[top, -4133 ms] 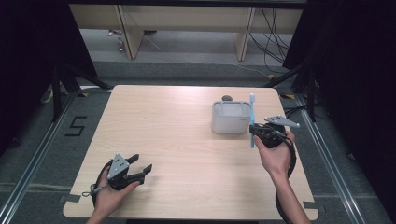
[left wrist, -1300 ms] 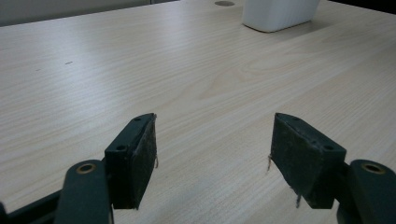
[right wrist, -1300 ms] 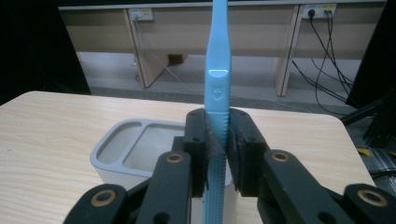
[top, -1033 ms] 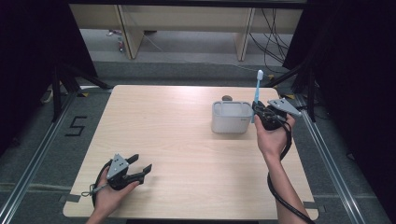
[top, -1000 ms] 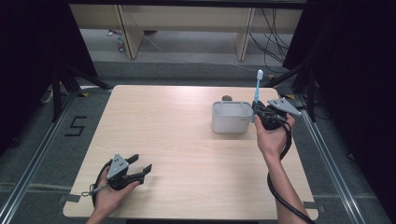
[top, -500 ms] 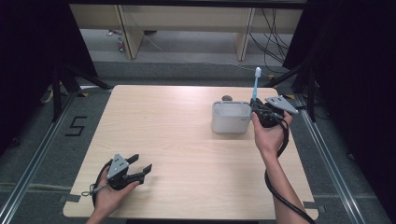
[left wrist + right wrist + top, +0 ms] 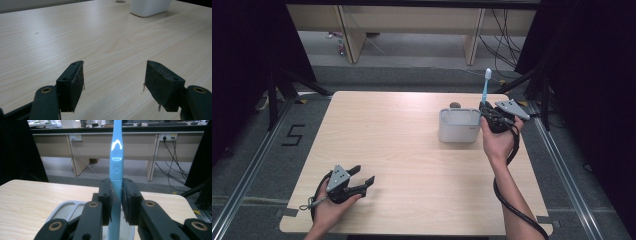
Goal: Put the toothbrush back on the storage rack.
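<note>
Carried up-frame to the white holder's [image 7: 458,126] right end, the right gripper [image 7: 488,115] clamps an upright blue toothbrush [image 7: 485,90]. Lower left, the left gripper [image 7: 362,180] rests gaping, empty.

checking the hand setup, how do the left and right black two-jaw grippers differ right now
The left black two-jaw gripper is open with nothing between its jaws; the right black two-jaw gripper is shut on a light blue plastic toothbrush, held upright. The left sits low at the near left of the light wooden table; the right is beside the white rectangular holder. Both are hand-held and carry a grey plate.
</note>
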Demonstrator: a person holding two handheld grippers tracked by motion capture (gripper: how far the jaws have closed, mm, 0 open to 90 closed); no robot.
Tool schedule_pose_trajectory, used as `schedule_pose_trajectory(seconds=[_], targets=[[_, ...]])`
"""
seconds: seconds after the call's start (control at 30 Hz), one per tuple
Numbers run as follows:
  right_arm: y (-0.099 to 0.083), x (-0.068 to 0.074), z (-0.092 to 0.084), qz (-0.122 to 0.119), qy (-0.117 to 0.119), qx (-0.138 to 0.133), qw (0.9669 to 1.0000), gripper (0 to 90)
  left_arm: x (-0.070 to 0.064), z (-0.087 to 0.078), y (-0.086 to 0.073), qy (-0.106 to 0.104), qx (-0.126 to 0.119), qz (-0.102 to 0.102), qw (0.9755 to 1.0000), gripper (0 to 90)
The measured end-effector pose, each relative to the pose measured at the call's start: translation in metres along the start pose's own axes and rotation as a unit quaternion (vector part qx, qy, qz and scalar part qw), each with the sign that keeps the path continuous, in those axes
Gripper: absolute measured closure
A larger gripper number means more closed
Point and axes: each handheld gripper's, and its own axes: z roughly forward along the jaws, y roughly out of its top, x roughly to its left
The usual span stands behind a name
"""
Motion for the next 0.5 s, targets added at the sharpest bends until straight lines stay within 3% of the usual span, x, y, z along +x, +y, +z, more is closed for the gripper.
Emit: schedule_pose_trajectory(seconds=[0.5], targets=[[0.004,-0.003,0.012,0.004,-0.006,0.001,1.0000,78.9,0.000,0.000,0.000,0.000,0.001,0.001,1.0000,31.1]])
